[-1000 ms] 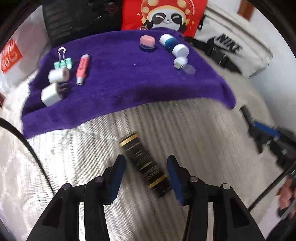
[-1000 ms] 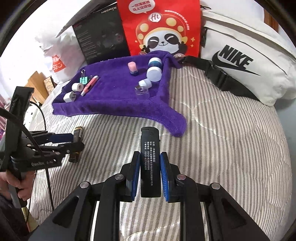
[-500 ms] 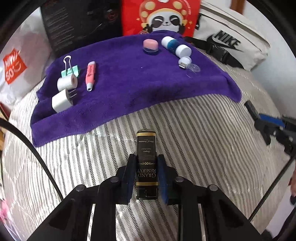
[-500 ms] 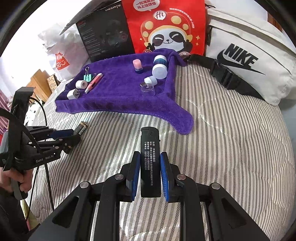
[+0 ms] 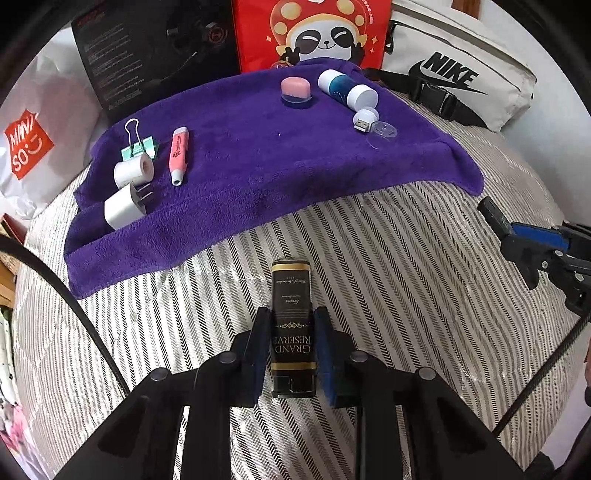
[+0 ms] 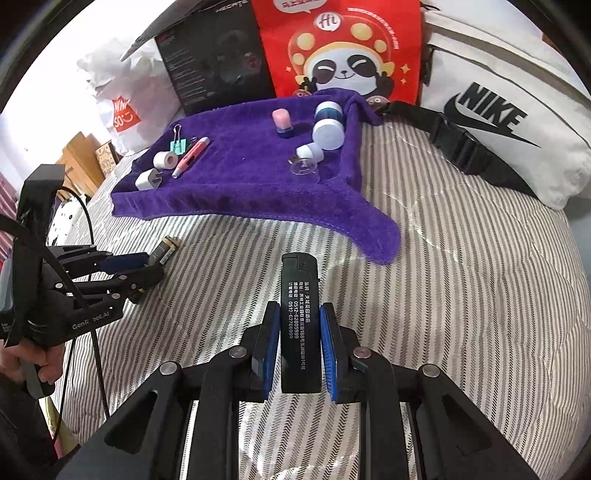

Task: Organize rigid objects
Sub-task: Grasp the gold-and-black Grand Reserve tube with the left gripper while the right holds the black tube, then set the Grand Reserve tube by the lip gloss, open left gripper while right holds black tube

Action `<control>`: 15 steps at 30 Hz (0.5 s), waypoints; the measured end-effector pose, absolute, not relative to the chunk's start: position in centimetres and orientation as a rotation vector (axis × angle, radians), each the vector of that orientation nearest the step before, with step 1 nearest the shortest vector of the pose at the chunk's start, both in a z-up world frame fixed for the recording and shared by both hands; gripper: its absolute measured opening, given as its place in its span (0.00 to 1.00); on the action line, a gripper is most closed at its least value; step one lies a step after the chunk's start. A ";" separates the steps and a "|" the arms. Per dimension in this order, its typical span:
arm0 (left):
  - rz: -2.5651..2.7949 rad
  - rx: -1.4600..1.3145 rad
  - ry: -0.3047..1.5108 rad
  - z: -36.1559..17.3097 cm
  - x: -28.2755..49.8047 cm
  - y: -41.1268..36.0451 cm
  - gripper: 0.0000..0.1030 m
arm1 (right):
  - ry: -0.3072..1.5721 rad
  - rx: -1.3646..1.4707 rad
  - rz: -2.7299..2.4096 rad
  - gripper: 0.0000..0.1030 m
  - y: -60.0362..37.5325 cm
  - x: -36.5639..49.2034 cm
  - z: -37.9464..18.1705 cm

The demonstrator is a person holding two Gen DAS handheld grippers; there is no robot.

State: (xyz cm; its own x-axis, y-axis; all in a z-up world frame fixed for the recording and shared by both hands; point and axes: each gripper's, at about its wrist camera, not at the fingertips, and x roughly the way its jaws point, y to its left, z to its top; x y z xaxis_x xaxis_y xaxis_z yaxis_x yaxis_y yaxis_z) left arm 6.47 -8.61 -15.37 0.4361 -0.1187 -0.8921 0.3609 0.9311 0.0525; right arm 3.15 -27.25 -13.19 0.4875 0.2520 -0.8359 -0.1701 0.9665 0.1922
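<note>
**Currently: both lighters gripped, placement on the towel pending**

My left gripper [image 5: 291, 343] is clamped on the black-and-gold lighter [image 5: 292, 325]; its jaws have just been closing, and the pads now press both long sides. The lighter points forward along the fingers, above the striped bedcover [image 5: 406, 295], just short of the near edge of the purple towel [image 5: 258, 155].

My right gripper [image 6: 299, 343] is closed on the plain black lighter [image 6: 300, 325], held the same way, nozzle end forward, over the bedcover and near the towel's drooping corner.

Status of the sort, as I judge it:
- Left group on the towel: binder clip [image 5: 138, 146], white tape roll [image 5: 133, 171], white charger plug [image 5: 123, 206], pink highlighter [image 5: 178, 155].
- Right group on the towel: pink-capped item [image 5: 295, 90], blue-and-white bottle [image 5: 347, 90], small white USB piece [image 5: 365, 120], clear round lid [image 5: 382, 131].
- No other loose item shows on the bedcover. The two lighters appear to be the last pieces, and the middle of the towel is free to receive them.

Limits of the views:
- Whether either lighter is lifted clear of the bedcover or rests on it cannot be determined.
- The rear end of each lighter sits between the fingers and is partly hidden.
- In the right wrist view, only the gold-banded tip of the left lighter shows past its fingers.
- The small print on both lighters is largely illegible.
- The black box [image 5: 155, 48], red panda bag [image 5: 314, 33] and white sling bag [image 5: 461, 70] are cut off at the frame edge.
</note>
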 end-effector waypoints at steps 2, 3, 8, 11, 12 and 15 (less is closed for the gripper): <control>-0.304 0.233 1.079 -15.3 6.4 -8.3 0.23 | 1.032 0.094 0.263 0.21 -27.1 3.2 -13.3; -0.311 0.228 1.077 -15.3 6.4 -8.2 0.22 | 1.036 0.098 0.265 0.21 -26.9 3.3 -13.5; -0.322 0.198 1.086 -15.3 6.3 -7.6 0.22 | 1.033 0.088 0.279 0.21 -26.2 3.5 -13.2; -0.304 0.163 1.091 -14.9 6.4 -7.0 0.22 | 1.018 0.079 0.289 0.21 -25.8 3.6 -12.4; -0.310 0.147 1.094 -14.8 6.4 -6.7 0.22 | 1.014 0.076 0.289 0.21 -25.7 3.7 -12.2; -0.314 0.101 1.091 -14.2 6.5 -5.8 0.22 | 1.006 0.074 0.297 0.21 -25.4 4.2 -11.7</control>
State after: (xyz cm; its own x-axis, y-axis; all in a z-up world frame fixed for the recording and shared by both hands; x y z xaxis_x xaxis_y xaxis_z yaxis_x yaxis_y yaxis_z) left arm 6.50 -5.77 -14.25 0.4227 -0.2013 -0.8836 0.3000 0.9511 -0.0732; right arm 4.25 -25.39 -11.72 0.4985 0.2793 -0.8206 -0.2113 0.9573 0.1974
